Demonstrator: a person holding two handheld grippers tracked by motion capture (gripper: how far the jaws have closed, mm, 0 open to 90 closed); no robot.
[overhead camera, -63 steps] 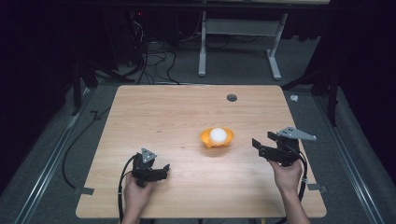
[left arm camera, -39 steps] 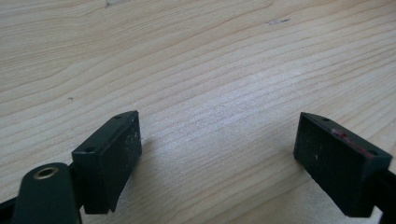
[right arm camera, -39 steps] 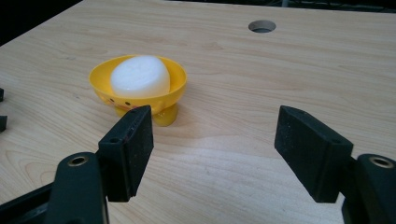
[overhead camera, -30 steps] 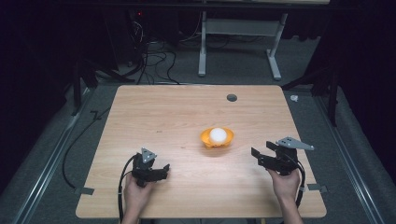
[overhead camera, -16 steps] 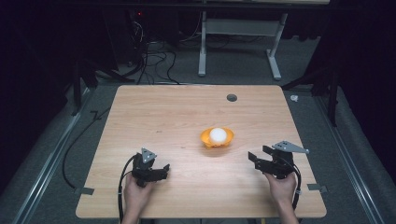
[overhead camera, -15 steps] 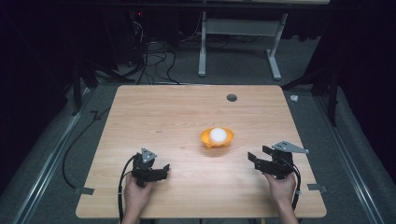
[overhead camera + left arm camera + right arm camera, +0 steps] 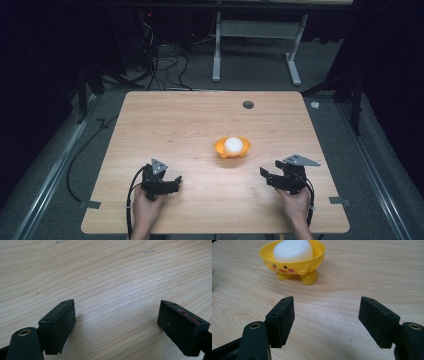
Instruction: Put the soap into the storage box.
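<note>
Cables (image 7: 165, 60) and white frame (image 7: 255, 35) beyond table (image 7: 200, 115)

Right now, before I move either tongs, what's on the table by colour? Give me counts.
Yellow: 1, the duck-faced cup
White: 1, the round block sitting in that cup
Black: 2, the left tongs and the right tongs, both open and empty
Total: 4
</note>
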